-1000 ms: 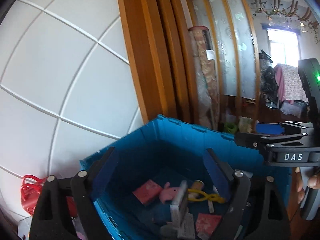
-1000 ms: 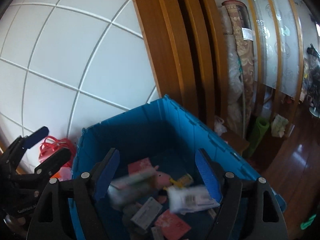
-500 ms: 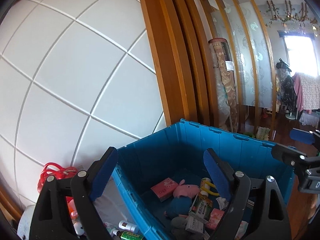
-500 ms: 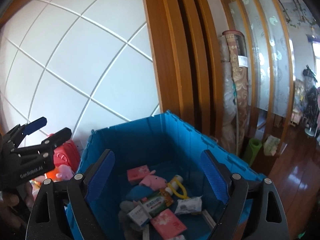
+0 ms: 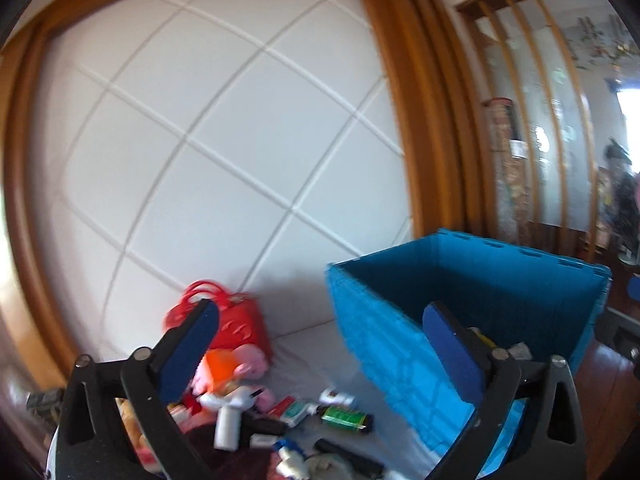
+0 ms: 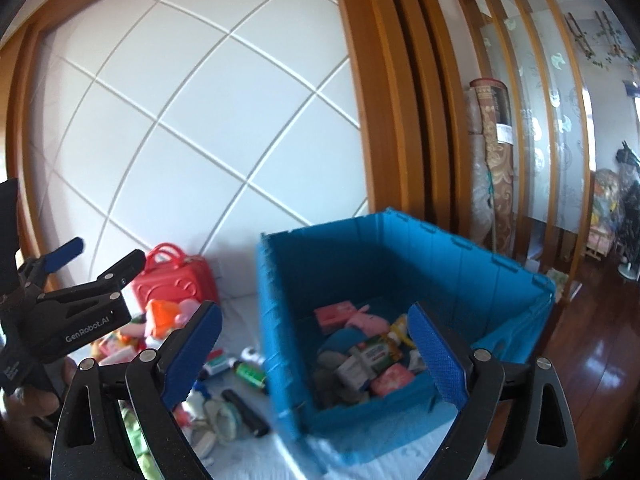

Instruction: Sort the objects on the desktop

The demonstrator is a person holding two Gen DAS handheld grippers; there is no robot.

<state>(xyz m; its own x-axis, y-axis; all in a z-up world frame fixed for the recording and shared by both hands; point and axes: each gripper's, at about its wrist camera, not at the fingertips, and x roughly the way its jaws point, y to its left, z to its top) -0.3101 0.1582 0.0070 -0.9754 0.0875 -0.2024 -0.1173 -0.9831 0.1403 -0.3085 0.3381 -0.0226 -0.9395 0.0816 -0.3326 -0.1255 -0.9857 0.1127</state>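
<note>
Both the left gripper [image 5: 320, 344] and right gripper [image 6: 316, 346] are empty, jaws opening. The sorting looks partly done: a heap of loose objects [image 6: 224, 384] lies near on the white tabletop [image 6: 248, 312]. Beyond, boxes and a pink plush toy [image 6: 366, 322] already sit in the blue crate [image 6: 460, 264] at the tabletop's right end.

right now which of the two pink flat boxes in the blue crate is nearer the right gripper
The pink flat box by the crate's near wall, beside the right gripper's pad. The other lies farther back, beside the pink plush.
</note>
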